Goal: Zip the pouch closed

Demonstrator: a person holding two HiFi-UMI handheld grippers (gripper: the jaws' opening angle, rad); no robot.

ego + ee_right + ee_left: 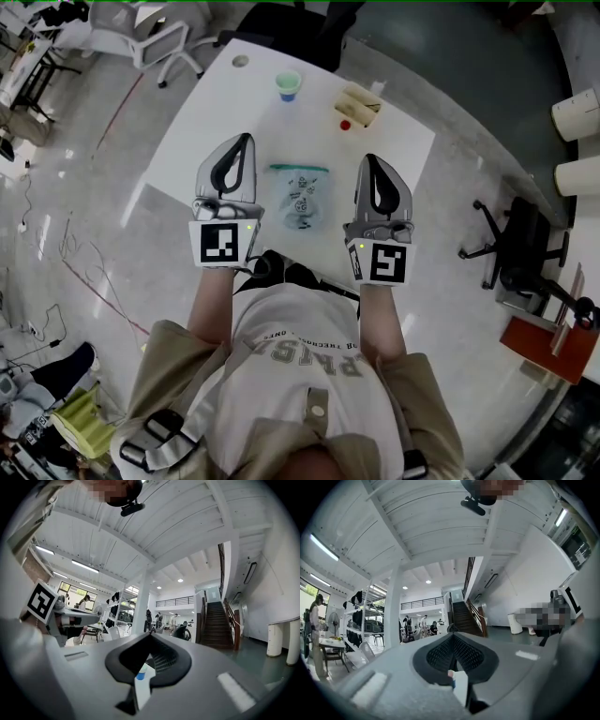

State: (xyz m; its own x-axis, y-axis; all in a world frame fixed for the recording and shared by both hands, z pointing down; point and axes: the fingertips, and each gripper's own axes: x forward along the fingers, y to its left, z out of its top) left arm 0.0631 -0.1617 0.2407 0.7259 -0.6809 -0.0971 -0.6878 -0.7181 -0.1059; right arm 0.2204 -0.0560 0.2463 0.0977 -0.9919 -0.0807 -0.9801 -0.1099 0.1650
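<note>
A clear pouch (300,199) with a teal zip strip along its far edge lies flat on the white table (206,122), printed items showing inside it. My left gripper (246,141) hovers just left of the pouch and my right gripper (368,159) just right of it, both pointing away from me. Neither touches the pouch. Both are shut with nothing between the fingers. In the left gripper view the left gripper (452,635) has its jaws met at the tip, facing level into the room. In the right gripper view the right gripper (150,635) looks the same.
A blue cup (289,85) and a small wooden box (357,105) with a red item stand at the table's far side. A round hole (241,61) marks the far left corner. Office chairs (511,246) stand around the table. People and shelving fill the hall beyond.
</note>
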